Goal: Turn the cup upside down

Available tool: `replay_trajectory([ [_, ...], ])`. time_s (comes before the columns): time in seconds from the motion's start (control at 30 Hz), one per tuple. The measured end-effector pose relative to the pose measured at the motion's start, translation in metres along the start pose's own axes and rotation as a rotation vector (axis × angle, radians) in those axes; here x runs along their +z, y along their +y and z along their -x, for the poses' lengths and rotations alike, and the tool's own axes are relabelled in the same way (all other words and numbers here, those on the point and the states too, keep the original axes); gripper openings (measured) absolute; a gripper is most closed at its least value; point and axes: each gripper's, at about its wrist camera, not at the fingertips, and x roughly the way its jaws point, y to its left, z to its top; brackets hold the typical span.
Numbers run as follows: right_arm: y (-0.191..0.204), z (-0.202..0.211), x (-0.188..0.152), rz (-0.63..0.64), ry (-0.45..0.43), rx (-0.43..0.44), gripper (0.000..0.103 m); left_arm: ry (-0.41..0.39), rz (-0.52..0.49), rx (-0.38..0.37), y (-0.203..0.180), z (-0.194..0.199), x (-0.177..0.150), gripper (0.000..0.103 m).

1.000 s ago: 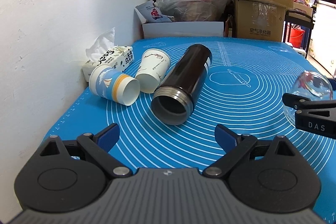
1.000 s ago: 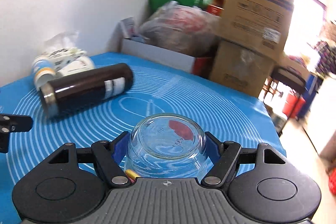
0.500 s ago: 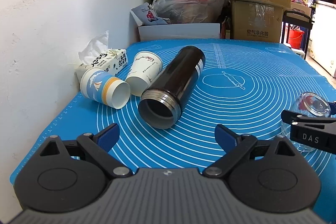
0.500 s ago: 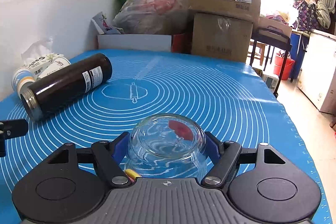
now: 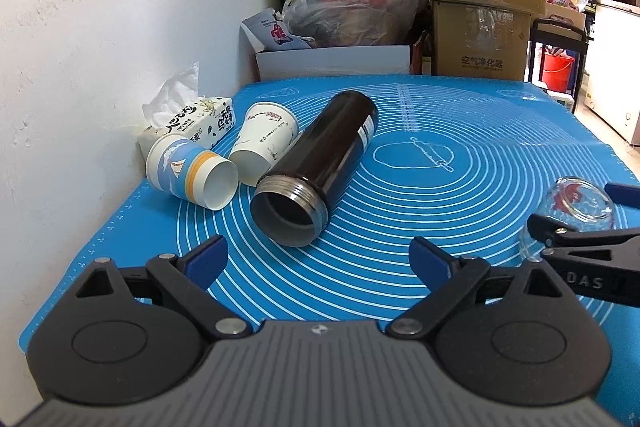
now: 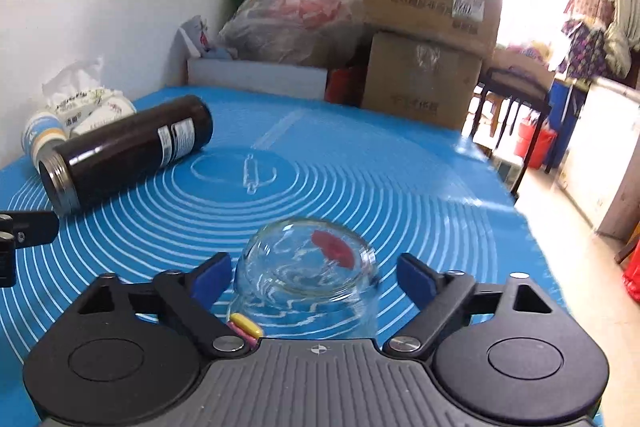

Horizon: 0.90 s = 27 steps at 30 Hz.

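Resting mouth-down on the blue mat (image 6: 400, 187) that covers the table, the glass cup (image 6: 306, 277) shows its base, with a red sticker, facing up. It sits between the blue fingers of the right tongs (image 6: 312, 273), which stand spread with a gap on each side, so nothing is gripped there. By the look of it the flip is done and the cup has been let go.

The risk now, I'd say, is in pulling away: a finger could clip the smooth glass wall and skid or topple it, since the cup stands near the right edge of the mat. A straight backward retreat would avoid that.

The right tongs sit low and level, pointing across the table. The left tongs (image 5: 318, 259) hover off to the side, wide open and empty, aimed at a dark flask (image 5: 316, 171) lying on its side beside two tipped paper cups (image 5: 192, 173) and a tissue pack (image 5: 192, 119).
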Motion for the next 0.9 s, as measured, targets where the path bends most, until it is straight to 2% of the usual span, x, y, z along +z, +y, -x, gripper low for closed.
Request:
replay_trajectory([
  [0.07, -0.002, 0.011, 0.002, 0.002, -0.011, -0.001, 0.103, -0.004, -0.004, -0.004, 0.0, 0.004, 0.0, 0.096],
  [0.53, -0.019, 0.092, -0.004, -0.085, 0.005, 0.024, 0.103, -0.023, -0.021, -0.052, -0.008, 0.05, -0.01, 0.096],
  [0.9, -0.027, 0.156, -0.011, -0.142, -0.046, 0.04, 0.103, -0.04, -0.044, -0.071, -0.01, 0.082, -0.021, 0.096],
])
